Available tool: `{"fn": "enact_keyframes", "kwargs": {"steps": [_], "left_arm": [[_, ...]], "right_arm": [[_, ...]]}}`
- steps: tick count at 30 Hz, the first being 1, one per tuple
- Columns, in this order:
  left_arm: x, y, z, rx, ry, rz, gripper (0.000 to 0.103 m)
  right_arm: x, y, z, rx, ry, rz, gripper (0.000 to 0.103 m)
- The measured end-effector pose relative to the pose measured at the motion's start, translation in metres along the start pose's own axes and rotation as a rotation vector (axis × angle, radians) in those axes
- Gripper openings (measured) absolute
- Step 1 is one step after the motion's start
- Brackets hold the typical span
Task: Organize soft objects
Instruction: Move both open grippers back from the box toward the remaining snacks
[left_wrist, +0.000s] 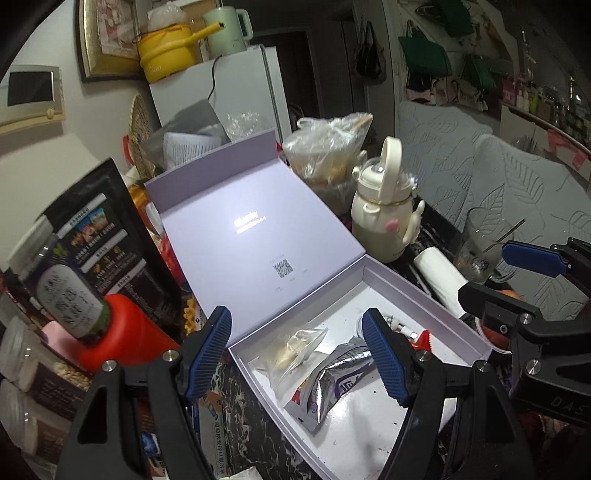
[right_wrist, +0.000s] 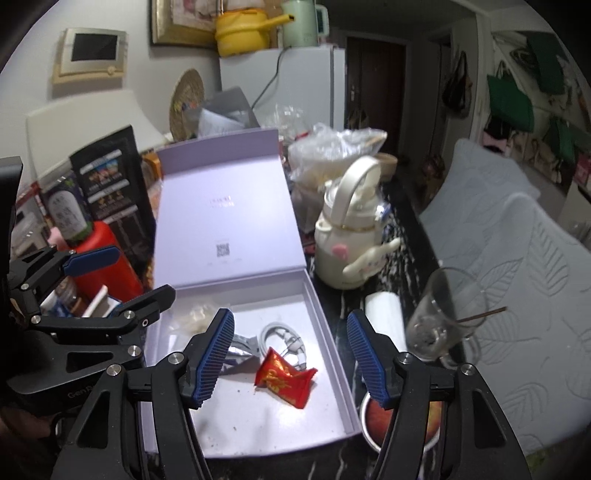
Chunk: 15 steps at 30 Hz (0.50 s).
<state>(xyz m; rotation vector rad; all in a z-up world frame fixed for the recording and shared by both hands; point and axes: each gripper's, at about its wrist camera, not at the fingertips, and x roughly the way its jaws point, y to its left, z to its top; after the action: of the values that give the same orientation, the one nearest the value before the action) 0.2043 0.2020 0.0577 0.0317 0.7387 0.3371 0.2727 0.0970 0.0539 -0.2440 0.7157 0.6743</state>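
Nearest the lens, left gripper (left_wrist: 297, 354): blue ribbed pads parted about halfway, nothing between them, touching nothing; it hangs over the near left corner of the lavender gift box (left_wrist: 476, 341). Right gripper (right_wrist: 290, 356) likewise gaping and empty, poised above the box's right wall. Box sits on a dark marbled counter (right_wrist: 391, 236), hinged lid (right_wrist: 225, 206) thrown back flat against the clutter behind, presumably so both tools can reach straight down into the tray. Soft items are already gathered inside: clear plastic pouch (left_wrist: 293, 349) with something pale in it, toward the back left; silver-and-purple foil sachet (left_wrist: 334, 384), crumpled, mid-tray; red foil snack packet (right_wrist: 282, 376) near the front; coiled white cable (right_wrist: 284, 338) just behind it. What the clear pouch contains is too blurred to say. Outside the box, well apart from both tools: cream kettle-shaped bottle (right_wrist: 347, 240), white roll (right_wrist: 384, 314), drinking glass (right_wrist: 439, 317), red bottle (left_wrist: 129, 332). Judgement: sorting looks mostly done, both grippers idle.
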Motion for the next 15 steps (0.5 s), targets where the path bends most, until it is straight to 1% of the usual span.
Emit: {"fn": "enact_keyframes", "kwargs": {"steps": [3, 5, 9, 15], "left_arm": [[-0.019, -0.001, 0.0, -0.001, -0.028, -0.005, 0.073], [-0.032, -0.002, 0.0, -0.001, -0.047, -0.011, 0.073], [-0.059, -0.004, -0.004, 0.0, -0.089, -0.022, 0.073], [-0.089, -0.005, -0.011, -0.005, -0.138, -0.042, 0.076]], "right_arm": [[-0.021, 0.004, 0.0, -0.008, -0.032, -0.005, 0.065], [-0.036, 0.006, 0.0, -0.014, -0.054, -0.01, 0.067], [-0.063, 0.012, -0.003, -0.027, -0.098, -0.028, 0.069], [-0.1, 0.019, -0.013, -0.041, -0.147, -0.049, 0.077]]}}
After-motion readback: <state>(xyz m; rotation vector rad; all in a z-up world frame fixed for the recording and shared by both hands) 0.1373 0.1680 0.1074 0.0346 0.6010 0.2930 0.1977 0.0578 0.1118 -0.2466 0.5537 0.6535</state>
